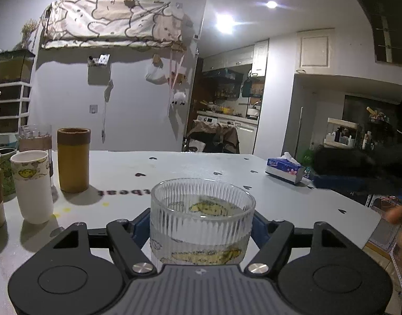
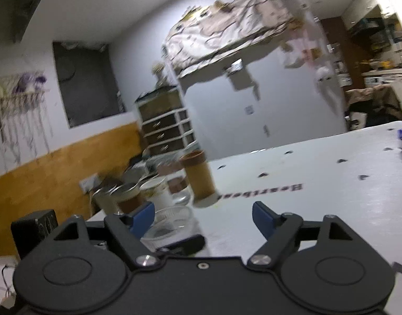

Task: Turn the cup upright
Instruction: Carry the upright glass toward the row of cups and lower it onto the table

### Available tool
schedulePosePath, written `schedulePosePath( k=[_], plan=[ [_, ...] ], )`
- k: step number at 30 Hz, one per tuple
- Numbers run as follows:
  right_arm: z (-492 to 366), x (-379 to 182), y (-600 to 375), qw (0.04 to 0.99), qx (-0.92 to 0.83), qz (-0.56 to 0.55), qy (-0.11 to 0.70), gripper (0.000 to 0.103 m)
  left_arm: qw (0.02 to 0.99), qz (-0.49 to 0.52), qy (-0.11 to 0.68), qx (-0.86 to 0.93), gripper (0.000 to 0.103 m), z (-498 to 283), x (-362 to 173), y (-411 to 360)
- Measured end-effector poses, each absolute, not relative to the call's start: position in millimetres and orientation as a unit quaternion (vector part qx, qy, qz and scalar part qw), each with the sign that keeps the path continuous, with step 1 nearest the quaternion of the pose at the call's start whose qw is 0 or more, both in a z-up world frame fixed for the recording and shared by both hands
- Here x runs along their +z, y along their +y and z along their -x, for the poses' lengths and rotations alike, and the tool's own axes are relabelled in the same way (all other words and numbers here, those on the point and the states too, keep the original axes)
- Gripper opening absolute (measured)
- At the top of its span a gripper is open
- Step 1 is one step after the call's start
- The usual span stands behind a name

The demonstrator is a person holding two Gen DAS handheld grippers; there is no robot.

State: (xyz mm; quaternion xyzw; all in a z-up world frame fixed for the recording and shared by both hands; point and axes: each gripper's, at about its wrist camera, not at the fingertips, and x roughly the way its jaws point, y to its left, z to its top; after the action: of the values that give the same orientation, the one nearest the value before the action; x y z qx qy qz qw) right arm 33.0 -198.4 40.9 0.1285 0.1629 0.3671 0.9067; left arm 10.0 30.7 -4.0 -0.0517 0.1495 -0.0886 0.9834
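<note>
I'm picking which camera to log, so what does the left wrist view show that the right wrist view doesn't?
Only the left wrist view shows the left tool closed on the ribbed glass cup, mouth up, and the whole tissue box. Only the right wrist view shows the open, empty right tool and the drawer unit. Both show the tall brown cup on the white table.

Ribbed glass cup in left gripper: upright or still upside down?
Upright. The ribbed glass cup shows its open rim on top, between the left gripper fingers, which close on its sides.
</note>
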Motion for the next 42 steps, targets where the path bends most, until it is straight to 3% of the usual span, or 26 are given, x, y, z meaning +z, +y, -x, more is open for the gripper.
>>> schedulePosePath(
  k=[19,34,35,38,42],
  plan=[
    [-35.6,7.4,-233.9,0.927,0.299,-0.145,0.177,0.082,0.981,0.048,0.170,0.078,0.074,-124.9,7.8,90.9],
    [-32.1,1.6,-252.1,0.939,0.266,-0.127,0.175,0.083,0.977,0.029,0.161,0.134,0.075,-148.0,7.4,108.8],
    [-32.0,1.4,-251.8,0.939,0.267,-0.126,0.175,0.083,0.978,0.023,0.160,0.134,0.076,-146.7,8.4,107.4],
    [-31.9,1.3,-248.7,0.940,0.268,-0.121,0.172,0.083,0.978,0.027,0.165,0.128,0.094,-136.7,13.7,102.2],
    [-36.3,3.7,-243.6,0.939,0.277,-0.119,0.164,0.084,0.980,0.019,0.160,0.114,0.096,-112.0,18.0,91.5]
  ],
)
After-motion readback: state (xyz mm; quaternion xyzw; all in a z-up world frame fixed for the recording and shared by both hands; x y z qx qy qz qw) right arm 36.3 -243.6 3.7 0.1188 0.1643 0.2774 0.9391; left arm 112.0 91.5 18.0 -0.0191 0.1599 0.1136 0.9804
